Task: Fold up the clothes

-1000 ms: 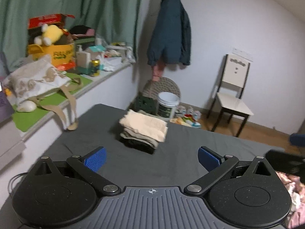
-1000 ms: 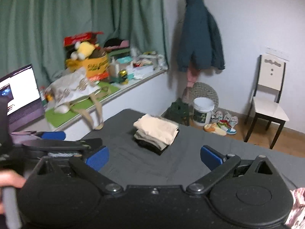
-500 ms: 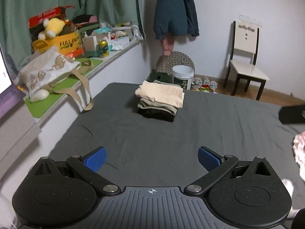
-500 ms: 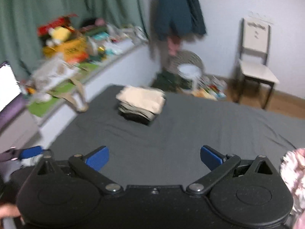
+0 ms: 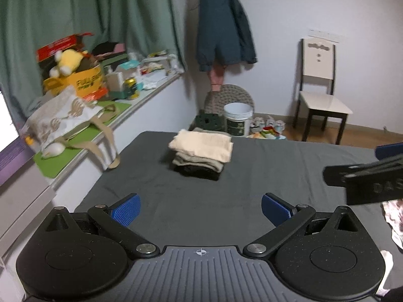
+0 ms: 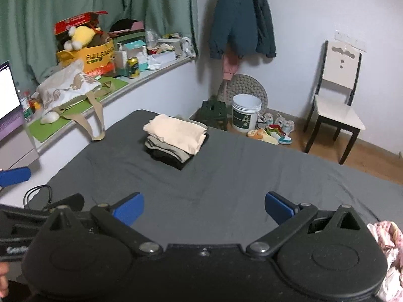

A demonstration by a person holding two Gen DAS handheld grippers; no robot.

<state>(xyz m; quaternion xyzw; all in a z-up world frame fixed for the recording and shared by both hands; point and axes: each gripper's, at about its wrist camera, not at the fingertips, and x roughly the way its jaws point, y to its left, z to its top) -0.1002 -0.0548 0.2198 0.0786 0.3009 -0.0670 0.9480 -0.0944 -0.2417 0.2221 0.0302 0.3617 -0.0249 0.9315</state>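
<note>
Grippers, left [image 5: 200, 210] and right [image 6: 204, 209], gape over one folded stack [image 6: 176, 139].

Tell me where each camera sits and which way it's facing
Left wrist: on the left gripper, open, facing across the grey bed toward the folded stack; right gripper at right edge.
Right wrist: on the right gripper, open, same direction; left gripper and a hand at left.
Shared: stack, bed, chair, pink garment.
</note>
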